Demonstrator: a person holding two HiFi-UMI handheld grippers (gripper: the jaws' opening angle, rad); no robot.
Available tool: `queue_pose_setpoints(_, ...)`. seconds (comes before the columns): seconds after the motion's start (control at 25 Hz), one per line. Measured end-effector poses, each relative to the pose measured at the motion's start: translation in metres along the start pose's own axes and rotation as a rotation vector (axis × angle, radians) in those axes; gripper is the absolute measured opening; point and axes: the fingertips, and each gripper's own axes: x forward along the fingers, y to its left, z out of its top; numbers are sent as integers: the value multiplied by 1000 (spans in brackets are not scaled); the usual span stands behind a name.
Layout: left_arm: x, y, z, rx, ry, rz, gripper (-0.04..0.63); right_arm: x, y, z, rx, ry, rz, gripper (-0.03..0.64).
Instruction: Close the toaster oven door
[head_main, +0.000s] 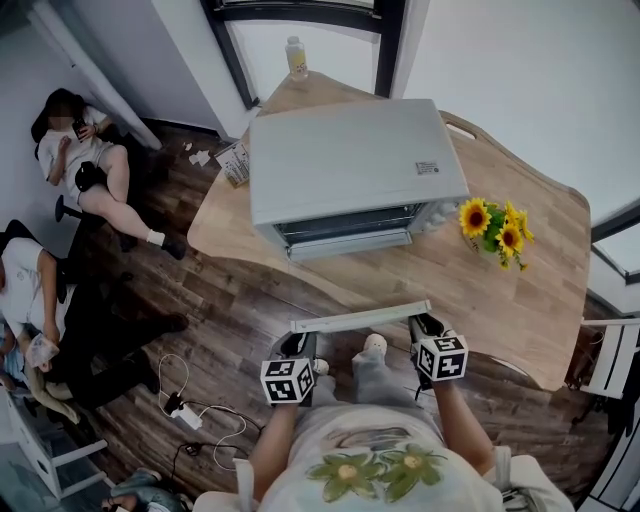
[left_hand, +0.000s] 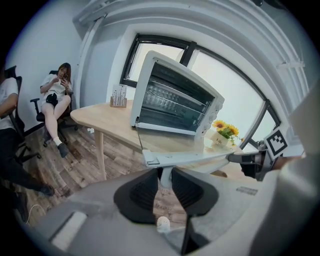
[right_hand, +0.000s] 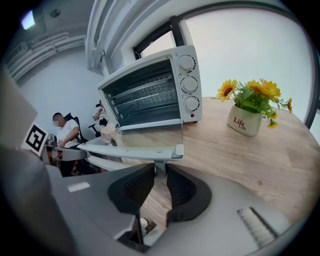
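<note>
The white toaster oven (head_main: 350, 170) stands on the wooden table (head_main: 520, 300). Its glass door (right_hand: 150, 135) is folded down flat toward me, so the oven's racks show. The door's pale handle bar (head_main: 360, 316) runs across in front of me. My left gripper (head_main: 296, 345) is shut on the post at the handle's left end, which shows between the dark pads (left_hand: 145, 192) in the left gripper view. My right gripper (head_main: 425, 328) is shut on the post at the right end of the handle (right_hand: 132, 151), just under the bar.
A vase of sunflowers (head_main: 495, 232) stands on the table right of the oven. A small bottle (head_main: 296, 57) sits at the table's far edge, and a card holder (head_main: 233, 160) at its left corner. People sit at the left (head_main: 85, 160). Cables (head_main: 190, 410) lie on the wood floor.
</note>
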Motion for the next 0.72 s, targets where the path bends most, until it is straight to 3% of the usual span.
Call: queue_pose_setpoints(0.72, -22, -10, 40, -41, 2, -41, 97, -25, 9, 41, 6, -84, -33, 80)
